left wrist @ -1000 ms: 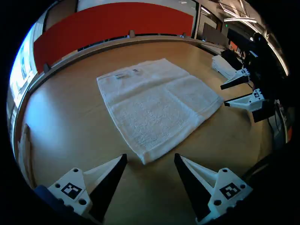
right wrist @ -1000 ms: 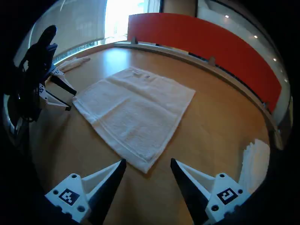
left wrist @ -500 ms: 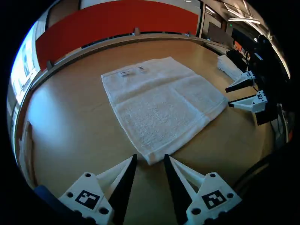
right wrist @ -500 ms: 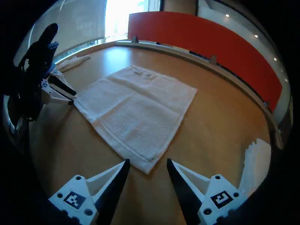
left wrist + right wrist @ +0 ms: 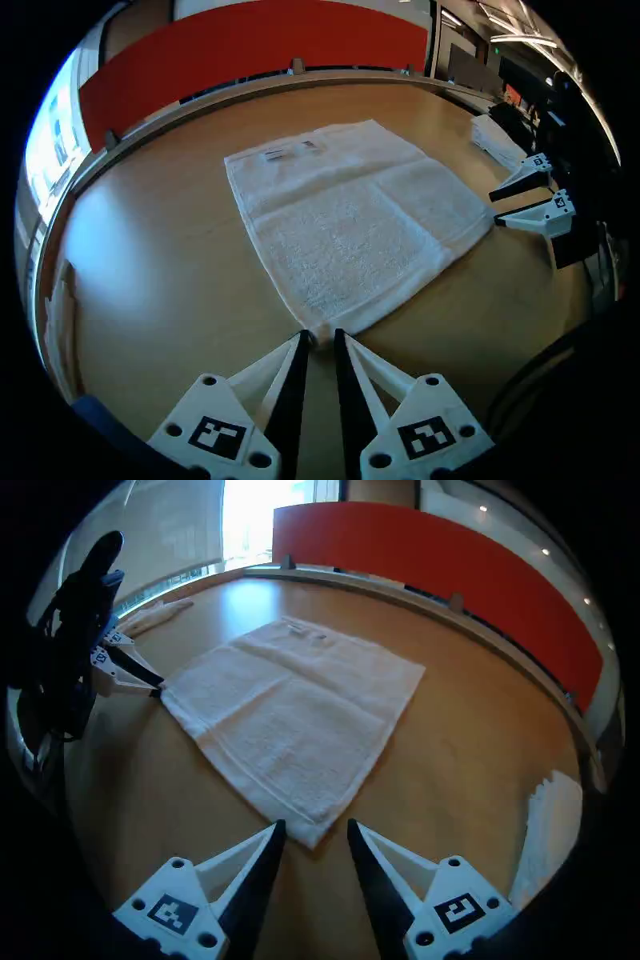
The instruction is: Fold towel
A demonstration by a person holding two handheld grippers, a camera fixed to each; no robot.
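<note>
The white towel [image 5: 352, 224] lies flat in the middle of the desk [image 5: 160, 264], with bare wood on every side out to the raised far rim. It is nearly square, set diamond-wise, with no clear long axis. The left claw [image 5: 320, 334] pinches one corner. The right claw [image 5: 314, 826] stands spread astride the neighbouring corner.

- The left gripper [image 5: 321, 336] sits low over the bench, jaws drawn nearly together, tips pinching one corner of the towel [image 5: 352, 232].
- The right gripper [image 5: 314, 826] is also low, jaws partly open, tips standing either side of another corner without pressing it.
- The two grippers are at opposite corners, angled inward.
</note>
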